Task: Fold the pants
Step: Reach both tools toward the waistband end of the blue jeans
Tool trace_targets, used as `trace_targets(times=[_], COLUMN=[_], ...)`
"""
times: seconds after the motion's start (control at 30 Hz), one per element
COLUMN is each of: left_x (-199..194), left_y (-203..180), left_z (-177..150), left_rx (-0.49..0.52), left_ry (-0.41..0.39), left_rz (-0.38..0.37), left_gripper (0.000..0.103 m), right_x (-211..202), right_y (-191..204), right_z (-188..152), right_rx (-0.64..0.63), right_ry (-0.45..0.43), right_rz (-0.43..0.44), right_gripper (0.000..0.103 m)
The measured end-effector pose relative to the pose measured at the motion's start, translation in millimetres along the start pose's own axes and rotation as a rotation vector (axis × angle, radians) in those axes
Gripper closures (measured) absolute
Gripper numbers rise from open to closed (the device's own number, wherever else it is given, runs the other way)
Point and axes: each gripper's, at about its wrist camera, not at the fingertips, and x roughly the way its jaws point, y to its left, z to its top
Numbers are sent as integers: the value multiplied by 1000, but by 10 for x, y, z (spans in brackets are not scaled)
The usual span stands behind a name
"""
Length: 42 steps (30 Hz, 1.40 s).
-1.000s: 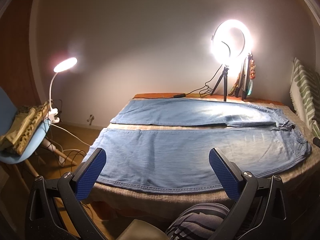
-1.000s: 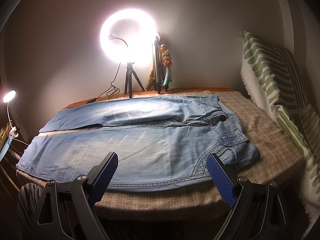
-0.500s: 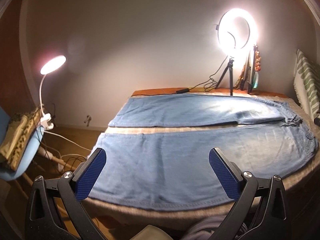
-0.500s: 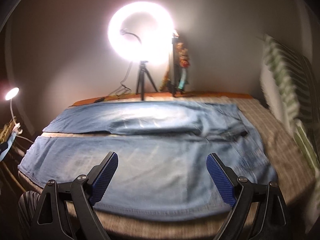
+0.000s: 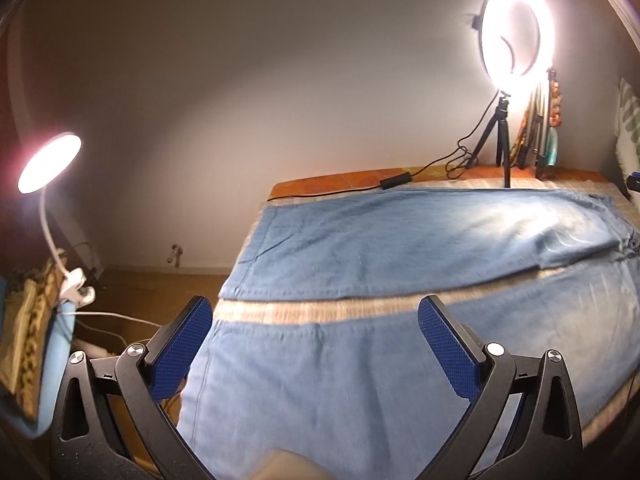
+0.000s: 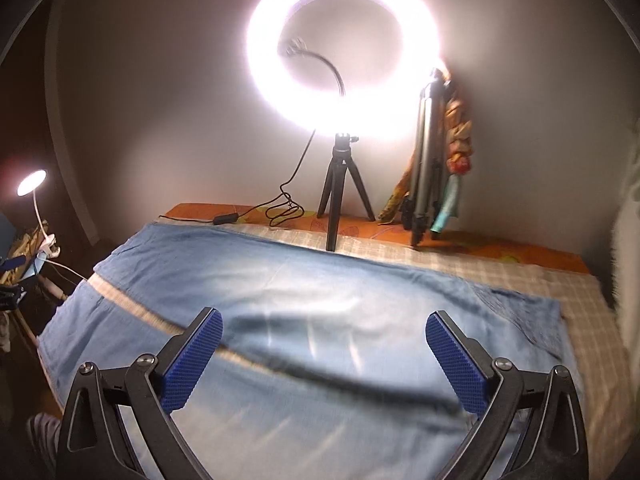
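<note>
Light blue jeans [image 5: 400, 248] lie flat on the bed, legs spread apart with a strip of blanket between them. In the left wrist view my left gripper [image 5: 316, 344] is open and empty above the near leg, close to its hem end. In the right wrist view the jeans [image 6: 320, 304] fill the bed, and my right gripper [image 6: 324, 356] is open and empty above the upper legs, with the waist end to the right.
A bright ring light on a tripod [image 6: 340, 184] stands at the bed's far edge, with its cable [image 5: 424, 172] and a second folded tripod [image 6: 424, 168]. A clip lamp [image 5: 48, 160] and a blue chair [image 5: 48, 360] stand left of the bed. A striped blanket [image 5: 628, 120] hangs right.
Both grippers have moved forward over the bed and closer to the jeans. Both stay open. The jeans have not moved.
</note>
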Motion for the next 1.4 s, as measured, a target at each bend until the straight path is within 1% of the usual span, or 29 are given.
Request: trace_targets(times=[0.1, 0.17, 0.3, 0.4, 0.53, 0.57, 0.67, 0.77, 0.83, 0.87, 0.9, 0.93, 1.0, 1.03, 1.07, 1.1, 1.13, 1.17, 1.2, 1.27, 1.4], left_x=[286, 518, 909, 1197, 1575, 1656, 1838, 2006, 2101, 2153, 2185, 2236, 2311, 2351, 2383, 2404, 2417, 2422, 2416, 2412, 2371], left_y=[27, 25, 22, -42, -155, -169, -204, -265, -257, -229, -193, -146, -62, -5, 51, 99, 139, 185, 231, 307, 395], left_z=[118, 185, 285, 331, 391, 397, 426, 448, 453, 452, 451, 454, 449, 441, 431, 426, 425, 430, 441, 477, 604], left_rx=[-20, -35, -52, -44, -25, -31, -43, -33, -53, -75, -95, -127, -177, -211, -244, -269, -287, -309, -332, -370, -428], left_ry=[50, 90, 149, 179, 207, 215, 224, 232, 249, 261, 268, 277, 302, 320, 332, 338, 343, 345, 342, 334, 312], left_rz=[-42, -59, -87, -113, -107, -109, -116, -113, -120, -119, -121, -126, -128, -136, -149, -159, -158, -157, -165, -171, -200], left_gripper=[1, 1, 1, 1, 1, 1, 1, 1, 1, 1, 1, 1, 2, 2, 2, 2, 2, 2, 2, 2, 2], right_x=[431, 675, 1266, 1648, 2201, 2311, 2556, 2717, 2799, 2833, 2873, 2866, 2834, 2807, 2783, 2748, 2719, 2692, 2653, 2583, 2155], right_y=[-104, -158, -237, -253, -283, -291, -319, -336, -336, -331, -327, -336, -335, -332, -301, -275, -247, -213, -159, -42, 104], right_z=[214, 288, 442, 480, 471, 460, 430, 407, 376, 348, 312, 300, 279, 273, 258, 244, 232, 220, 201, 205, 262], right_rx=[-44, -81, -163, -207, -246, -254, -267, -288, -302, -309, -315, -302, -271, -265, -265, -266, -266, -276, -302, -331, -335], right_ry=[48, 83, 157, 206, 269, 283, 316, 344, 369, 387, 409, 398, 387, 379, 364, 353, 354, 351, 349, 338, 250], right_rz=[-6, 1, 40, 51, 54, 58, 72, 92, 98, 99, 104, 114, 141, 136, 125, 120, 118, 99, 69, 35, 30], right_gripper=[0, 0, 5, 7, 9, 11, 11, 11, 11, 14, 19, 19, 32, 36, 50, 70, 75, 82, 90, 96, 99])
